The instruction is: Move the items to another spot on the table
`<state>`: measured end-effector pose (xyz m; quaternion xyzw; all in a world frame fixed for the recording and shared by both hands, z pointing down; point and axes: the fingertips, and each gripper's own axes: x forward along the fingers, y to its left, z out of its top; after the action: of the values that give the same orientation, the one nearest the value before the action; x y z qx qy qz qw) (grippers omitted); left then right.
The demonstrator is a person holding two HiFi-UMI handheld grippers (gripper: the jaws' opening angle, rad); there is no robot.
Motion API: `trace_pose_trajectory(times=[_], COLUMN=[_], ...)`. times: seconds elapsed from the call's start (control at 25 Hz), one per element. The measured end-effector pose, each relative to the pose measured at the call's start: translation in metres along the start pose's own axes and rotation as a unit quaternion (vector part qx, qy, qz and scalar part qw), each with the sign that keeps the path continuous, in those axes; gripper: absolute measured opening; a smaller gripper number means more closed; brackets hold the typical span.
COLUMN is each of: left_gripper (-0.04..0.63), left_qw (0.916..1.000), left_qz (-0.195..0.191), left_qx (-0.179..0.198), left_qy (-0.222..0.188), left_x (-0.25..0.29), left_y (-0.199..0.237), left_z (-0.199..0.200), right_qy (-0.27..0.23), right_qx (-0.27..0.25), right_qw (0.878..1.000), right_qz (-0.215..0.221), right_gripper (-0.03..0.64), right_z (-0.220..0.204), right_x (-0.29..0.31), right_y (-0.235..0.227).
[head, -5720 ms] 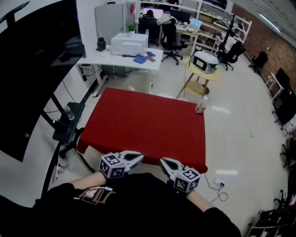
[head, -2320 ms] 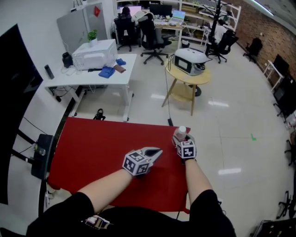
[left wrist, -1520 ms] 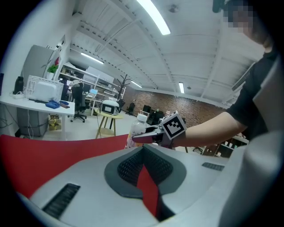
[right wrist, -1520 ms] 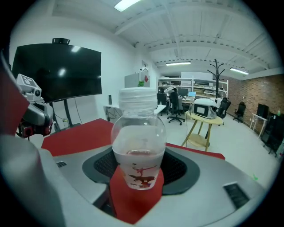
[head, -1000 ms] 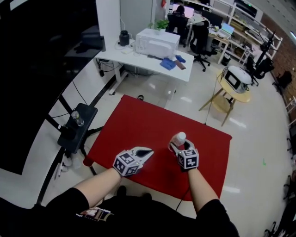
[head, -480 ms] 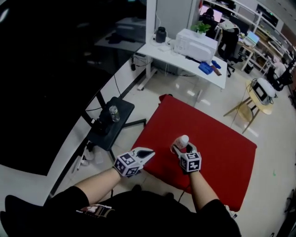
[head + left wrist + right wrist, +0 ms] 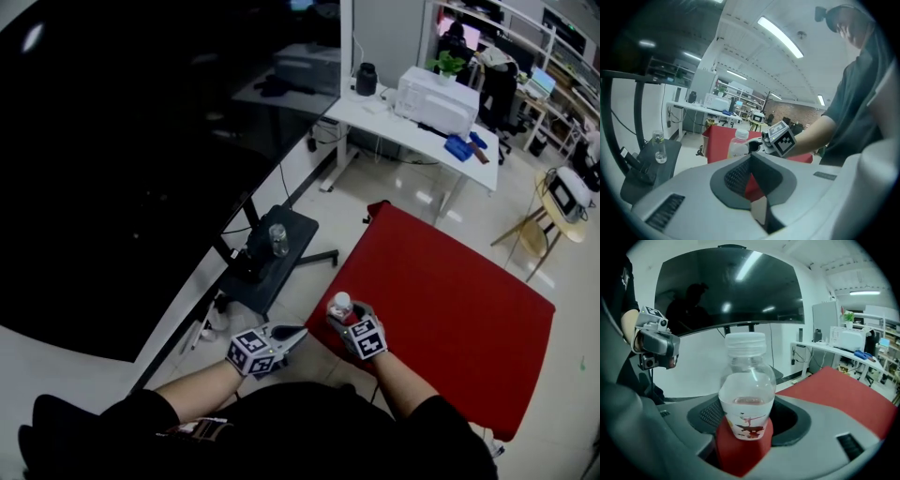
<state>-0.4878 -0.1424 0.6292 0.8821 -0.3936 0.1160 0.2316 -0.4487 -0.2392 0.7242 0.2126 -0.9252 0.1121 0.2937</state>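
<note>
A clear plastic bottle (image 7: 339, 304) with a white cap and a white label stands upright between the jaws of my right gripper (image 7: 343, 315), which is shut on it. The pair is over the near left corner of the red table (image 7: 450, 309). In the right gripper view the bottle (image 7: 746, 394) fills the middle, with red cloth under it. I cannot tell whether its base touches the cloth. My left gripper (image 7: 289, 333) is shut on nothing, just left of the table's corner and off its edge. In the left gripper view the bottle (image 7: 738, 142) shows ahead.
A small black stand (image 7: 272, 258) with a clear glass (image 7: 278, 239) on it is on the floor left of the table. A large dark screen (image 7: 141, 141) rises behind it. A white desk (image 7: 422, 117) stands beyond the table's far end.
My right gripper has carried the bottle from mid-table toward the near left corner. The left gripper has moved left, off the table's edge. The head view has swung left.
</note>
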Motion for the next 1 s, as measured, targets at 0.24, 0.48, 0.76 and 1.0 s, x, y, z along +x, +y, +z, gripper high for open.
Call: trace_pose_trajectory(times=[0.24, 0.48, 0.76, 1.0], left_gripper=[-0.008, -0.008, -0.008, -0.008], left_qw=[0.9999, 0.9999, 0.9995, 0.9973], left_qz=[0.002, -0.01, -0.032, -0.07], left_qx=[-0.004, 0.0, 0.003, 0.021], left_qy=[0.011, 0.007, 0.002, -0.004], left_x=[-0.011, -0.003, 0.009, 0.049], left_y=[-0.002, -0.009, -0.03, -0.082], left_z=[-0.006, -0.003, 0.001, 0.017], right_qy=[-0.01, -0.024, 0.023, -0.014], right_qx=[-0.03, -0.047, -0.012, 0.043], right_qw=[0.999, 0.998, 1.0, 0.999], right_qz=[0.031, 0.022, 0.0, -0.03], right_gripper=[0.299, 0.315, 0.357, 0.356], right_z=[0.001, 0.001, -0.021, -0.048], right_x=[0.018, 0.015, -0.004, -0.096], right_y=[0.029, 0.032, 0.02, -0.019])
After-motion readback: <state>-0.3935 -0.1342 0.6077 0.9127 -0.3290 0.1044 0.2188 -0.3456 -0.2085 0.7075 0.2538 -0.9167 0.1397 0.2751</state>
